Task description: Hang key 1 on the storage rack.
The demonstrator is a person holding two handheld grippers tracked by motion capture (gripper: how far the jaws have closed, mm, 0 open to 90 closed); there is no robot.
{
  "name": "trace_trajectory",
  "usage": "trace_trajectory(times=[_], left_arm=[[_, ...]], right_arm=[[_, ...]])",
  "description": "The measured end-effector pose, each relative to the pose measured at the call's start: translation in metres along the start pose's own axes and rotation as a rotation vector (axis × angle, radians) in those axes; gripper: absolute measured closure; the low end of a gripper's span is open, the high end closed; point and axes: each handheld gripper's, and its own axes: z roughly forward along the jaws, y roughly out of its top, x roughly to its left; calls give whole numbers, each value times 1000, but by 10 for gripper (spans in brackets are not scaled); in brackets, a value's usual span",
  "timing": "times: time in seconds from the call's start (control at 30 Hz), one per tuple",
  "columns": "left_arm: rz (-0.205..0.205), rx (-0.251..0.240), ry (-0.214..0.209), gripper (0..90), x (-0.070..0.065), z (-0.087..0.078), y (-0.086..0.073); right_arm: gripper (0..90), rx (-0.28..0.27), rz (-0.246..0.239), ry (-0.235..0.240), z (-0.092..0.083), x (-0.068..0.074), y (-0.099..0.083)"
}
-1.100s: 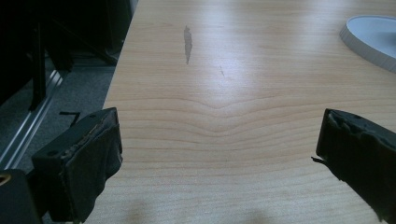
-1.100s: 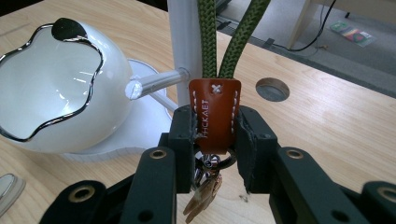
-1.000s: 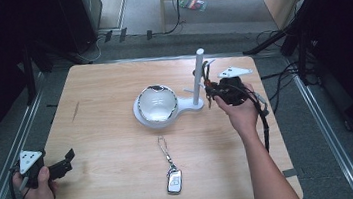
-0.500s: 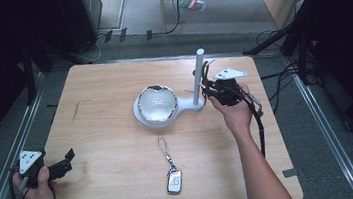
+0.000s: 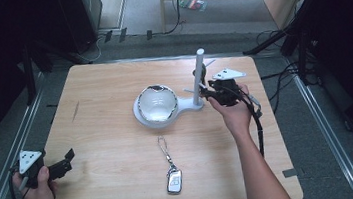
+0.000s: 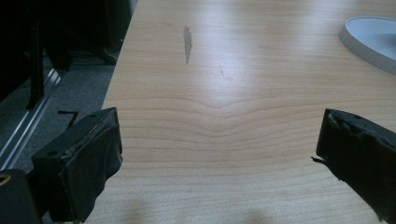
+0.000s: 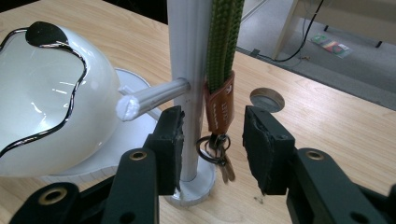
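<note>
A white stand [image 5: 185, 109] carries a glossy white bowl [image 5: 156, 102] and an upright pole [image 5: 197, 77] with a side peg [image 7: 149, 98]. A green lanyard [image 7: 224, 37] hangs down the pole, ending in a brown leather tag [image 7: 219, 105] and a key ring [image 7: 215, 149]. My right gripper [image 7: 212, 135] [image 5: 209, 92] is at the pole's foot; its jaws have just been opening, and the tag and keys hang between them untouched. My left gripper [image 5: 66, 162] [image 6: 219, 154] rests open at the table's near left corner, holding nothing.
A car key fob on a short chain [image 5: 173, 180] lies near the front middle of the wooden table [image 5: 102, 87]. A round cable hole [image 7: 267, 99] is in the tabletop behind the pole. Metal rails run along both table sides.
The right hand has barely shifted beside the pole. The left hand, the stand and the key fob have not moved.
</note>
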Motion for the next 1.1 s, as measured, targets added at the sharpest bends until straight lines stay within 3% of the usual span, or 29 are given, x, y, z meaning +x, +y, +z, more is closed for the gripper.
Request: trace_trajectory(times=[0.27,0.73,1.1], left_arm=[[1,0,1,6,0,0,0],[2,0,2,6,0,0,0],[1,-2,1,6,0,0,0]], right_arm=[[552,13,0,-2,-7,3,-2],[527,94,-53,-51,-26,12,0],[527,154,-69,-51,-34,23,-4]])
